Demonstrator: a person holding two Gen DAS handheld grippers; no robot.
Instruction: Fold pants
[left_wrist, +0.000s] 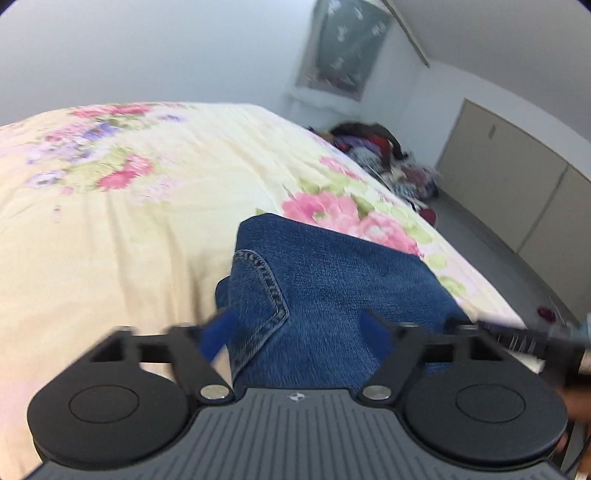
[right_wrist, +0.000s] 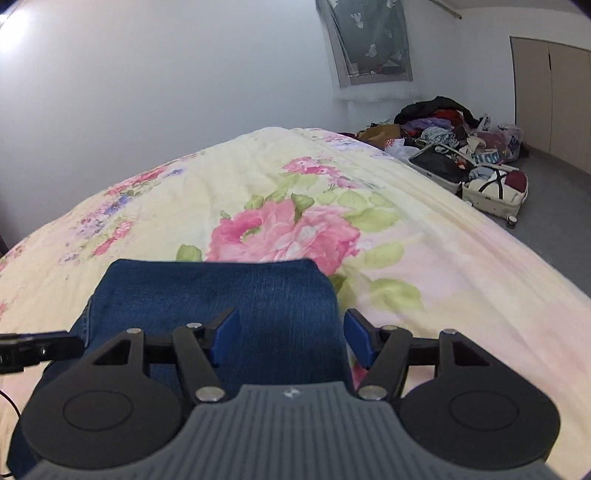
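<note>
Blue denim pants (left_wrist: 325, 280) lie folded into a compact stack on the floral bedspread (left_wrist: 129, 229). In the left wrist view a back pocket with stitching faces up. My left gripper (left_wrist: 299, 332) is open just above the near edge of the stack, empty. In the right wrist view the pants (right_wrist: 236, 291) show a smooth folded edge at the far side. My right gripper (right_wrist: 291, 336) is open over the stack's right near corner, holding nothing. The other gripper's finger shows at the left edge (right_wrist: 33, 347).
The bed's cream floral cover (right_wrist: 332, 206) spreads around the pants. A pile of clothes and open suitcases (right_wrist: 465, 158) sits on the grey floor at the right. Wardrobe doors (right_wrist: 554, 92) and white walls stand behind.
</note>
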